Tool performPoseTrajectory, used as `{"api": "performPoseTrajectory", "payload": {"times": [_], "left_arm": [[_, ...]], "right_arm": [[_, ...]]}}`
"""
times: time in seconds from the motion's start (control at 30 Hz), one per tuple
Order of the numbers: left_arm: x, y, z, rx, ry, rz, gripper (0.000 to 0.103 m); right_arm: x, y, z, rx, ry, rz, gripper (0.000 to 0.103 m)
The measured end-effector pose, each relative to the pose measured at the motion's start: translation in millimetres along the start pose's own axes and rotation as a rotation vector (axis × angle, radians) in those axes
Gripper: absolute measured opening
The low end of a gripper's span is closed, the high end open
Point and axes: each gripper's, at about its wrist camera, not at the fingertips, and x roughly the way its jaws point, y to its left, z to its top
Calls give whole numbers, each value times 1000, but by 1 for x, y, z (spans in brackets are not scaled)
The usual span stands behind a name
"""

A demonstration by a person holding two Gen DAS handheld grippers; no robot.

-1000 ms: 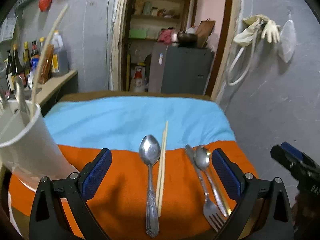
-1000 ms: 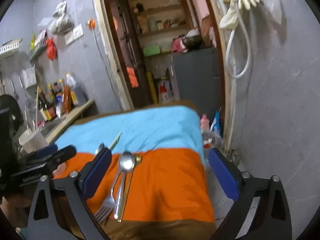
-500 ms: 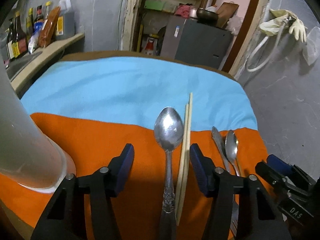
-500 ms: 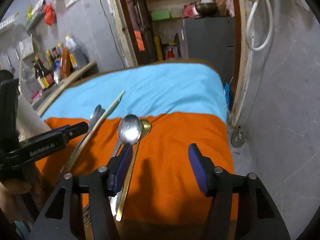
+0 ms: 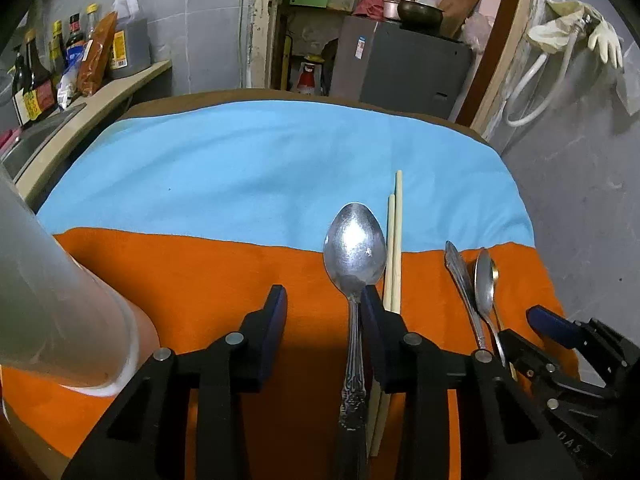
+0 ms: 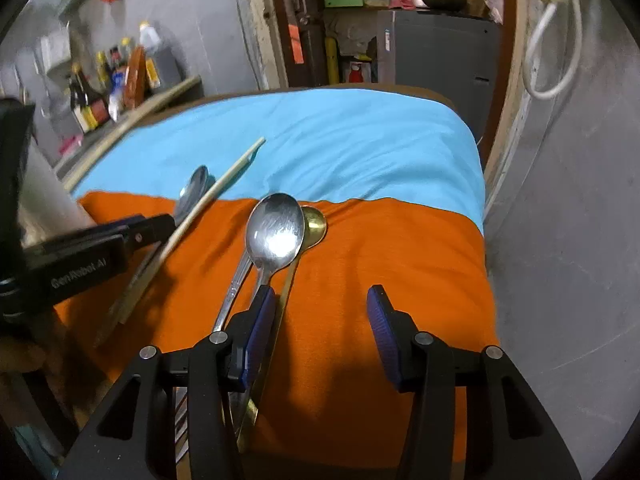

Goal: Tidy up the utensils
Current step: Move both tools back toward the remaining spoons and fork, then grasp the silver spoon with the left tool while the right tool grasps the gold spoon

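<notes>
A large silver spoon (image 5: 354, 246) lies on the orange cloth, its handle just inside the right finger of my open left gripper (image 5: 323, 312). A pair of wooden chopsticks (image 5: 394, 240) lies right of it, outside that finger. Farther right lie a fork handle (image 5: 460, 276) and a smaller silver spoon (image 5: 484, 280). In the right wrist view my right gripper (image 6: 320, 312) is open low over the cloth; the silver spoon (image 6: 276, 232), a gold spoon (image 6: 314, 220) and the fork handle (image 6: 236, 284) lie by its left finger.
A white utensil cup (image 5: 52, 308) stands at the left on the orange and blue cloth (image 5: 248, 168). A counter with bottles (image 5: 68, 64) runs along the left wall. The table edge drops to a grey floor on the right (image 6: 560, 240).
Both grippers have moved down and forward to the utensils and their jaws have narrowed. The left one now has the large spoon's handle between its fingers.
</notes>
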Motion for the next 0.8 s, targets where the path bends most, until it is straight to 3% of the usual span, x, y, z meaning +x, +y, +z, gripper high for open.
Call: {"api": "performPoseTrajectory", "payload": {"times": [0.3,0.4,0.63,0.8], "left_arm": [[16,-19,6,118,25,20,33],[24,-24,11,148,29,6,33],[36,-24,23,166,28,-17,33],[32,-11,23,111,14,-53,33]], "right_arm": [[3,4,3,-40,6,-99,43],[1,-3,2,-1,-1,-132,33],[3,-14,8,5,-4,-61,37],[12,-9,17,-50,-1,-45,38]]}}
